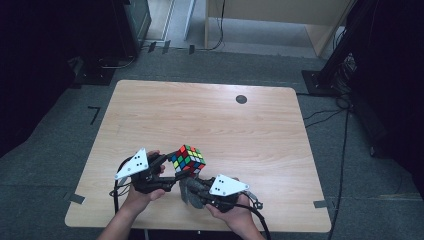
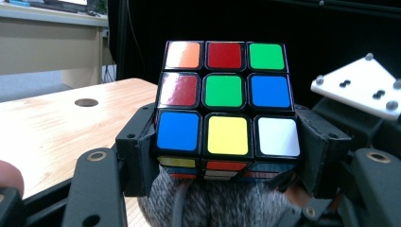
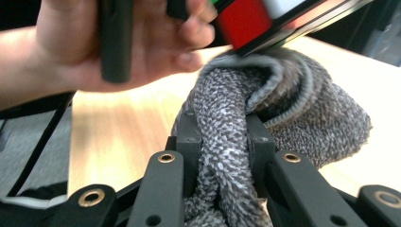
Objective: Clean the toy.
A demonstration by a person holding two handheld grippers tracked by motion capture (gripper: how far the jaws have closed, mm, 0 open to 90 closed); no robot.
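Observation:
A scrambled colour cube [image 1: 188, 160] is held just above the near middle of the wooden table [image 1: 210, 120]. My left gripper [image 1: 175, 166] is shut on it from the left. In the left gripper view the jaws clamp the cube's [image 2: 224, 94] bottom layer on both sides, at the left gripper [image 2: 227, 163]. A grey knitted cloth [image 1: 189, 190] bunches right under the cube. My right gripper [image 3: 222, 137] is shut on a fold of the cloth [image 3: 283, 109], whose top edge touches the cube's [image 3: 246, 19] underside. The cloth [image 2: 217, 203] also shows below the cube.
A dark round grommet [image 1: 241, 99] sits in the table's far right part. Behind the table stand a pale wooden cabinet [image 1: 280, 20] and black stands [image 1: 340, 55], with cables on the grey floor. The person's left hand [image 3: 142, 42] is close above the right gripper.

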